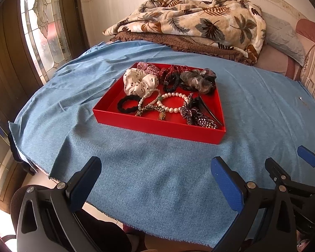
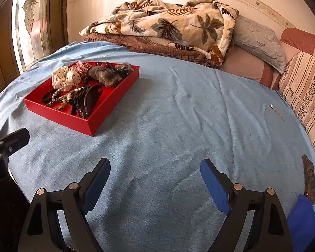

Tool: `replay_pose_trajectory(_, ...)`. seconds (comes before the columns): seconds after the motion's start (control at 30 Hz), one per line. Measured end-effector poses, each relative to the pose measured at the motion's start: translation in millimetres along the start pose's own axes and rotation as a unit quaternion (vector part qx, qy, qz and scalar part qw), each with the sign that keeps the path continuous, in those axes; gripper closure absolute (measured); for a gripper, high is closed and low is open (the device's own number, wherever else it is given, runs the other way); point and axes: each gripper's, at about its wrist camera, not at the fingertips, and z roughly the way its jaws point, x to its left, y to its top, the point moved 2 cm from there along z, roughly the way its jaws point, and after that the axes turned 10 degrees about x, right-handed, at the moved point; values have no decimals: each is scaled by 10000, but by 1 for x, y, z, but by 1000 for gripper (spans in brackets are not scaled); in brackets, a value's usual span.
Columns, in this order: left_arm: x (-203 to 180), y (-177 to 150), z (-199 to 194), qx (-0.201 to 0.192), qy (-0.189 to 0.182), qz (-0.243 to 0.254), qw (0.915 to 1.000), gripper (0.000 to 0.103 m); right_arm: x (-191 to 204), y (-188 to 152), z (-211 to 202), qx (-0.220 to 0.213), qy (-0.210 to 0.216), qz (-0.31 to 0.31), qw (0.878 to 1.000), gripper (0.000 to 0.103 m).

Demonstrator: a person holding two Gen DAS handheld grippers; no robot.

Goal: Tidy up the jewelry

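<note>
Blue cloth (image 1: 136, 178) on bed, red tray (image 1: 157, 127) of jewelry ahead of left claw (image 1: 155, 178), right claw (image 2: 155, 180), both wide open, empty.

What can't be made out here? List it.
- Small pale object on the blue cloth, right wrist view: too small to identify.
- Far scrunchies in the red tray, left wrist view: partly hidden behind the white scrunchie.
- Brown object, right wrist view: cut by fisheye edge.
</note>
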Motion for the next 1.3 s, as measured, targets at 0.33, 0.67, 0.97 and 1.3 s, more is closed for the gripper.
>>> replay_pose_trajectory(0.33, 1, -1, -6, -173, 125, 45, 9998, 0, -3, 1, -3, 153, -227, 78, 9996, 12)
replay_pose_trajectory(0.67, 8, 1, -53, -1149, 415, -73, 9925, 0, -6, 1, -55, -982, -234, 206, 9947, 8)
replay_pose_trajectory(0.97, 15, -3, -103, -1968, 658, -174, 9781, 0, -11, -3, -90, -1679, -202, 370, 9849, 6)
replay_pose_trajectory(1.3, 24, -7, -120, -2029, 540, -270, 9773, 0, -12, -12, -112, -1946, -241, 351, 9800, 5)
